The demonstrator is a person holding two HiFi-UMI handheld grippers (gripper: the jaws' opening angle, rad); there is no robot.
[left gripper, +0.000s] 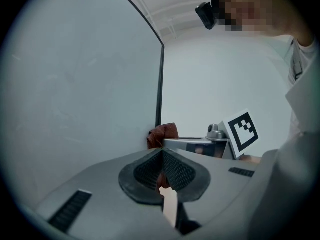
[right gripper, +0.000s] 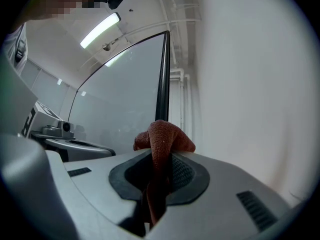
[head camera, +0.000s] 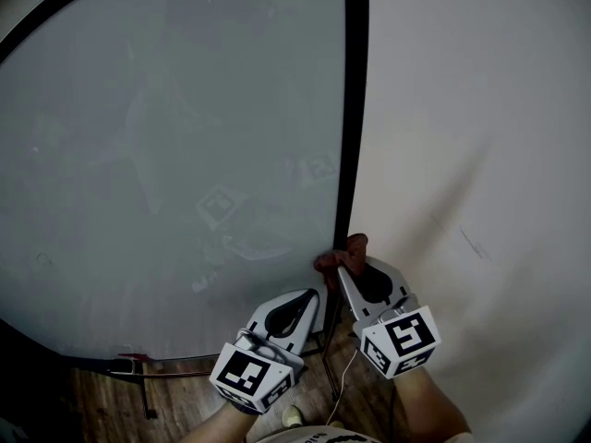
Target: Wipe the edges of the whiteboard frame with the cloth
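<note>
The whiteboard (head camera: 175, 146) stands upright, with its black right frame edge (head camera: 351, 109) running down beside the pale wall. My right gripper (head camera: 352, 264) is shut on a reddish-brown cloth (head camera: 339, 255), and the bunched cloth touches the lower part of that frame edge. In the right gripper view the cloth (right gripper: 163, 138) bulges out over the shut jaws, right in front of the frame edge (right gripper: 162, 79). My left gripper (head camera: 311, 295) is just left of and below it, in front of the board face, shut and holding nothing. From the left gripper view the cloth (left gripper: 163, 134) shows beyond the pads.
A plain wall (head camera: 480, 155) fills the right side, close behind the frame. Below the board are its dark bottom edge (head camera: 55, 351), thin stand legs (head camera: 143, 381) and a wooden floor. A thin white cable (head camera: 346, 369) hangs under my right gripper.
</note>
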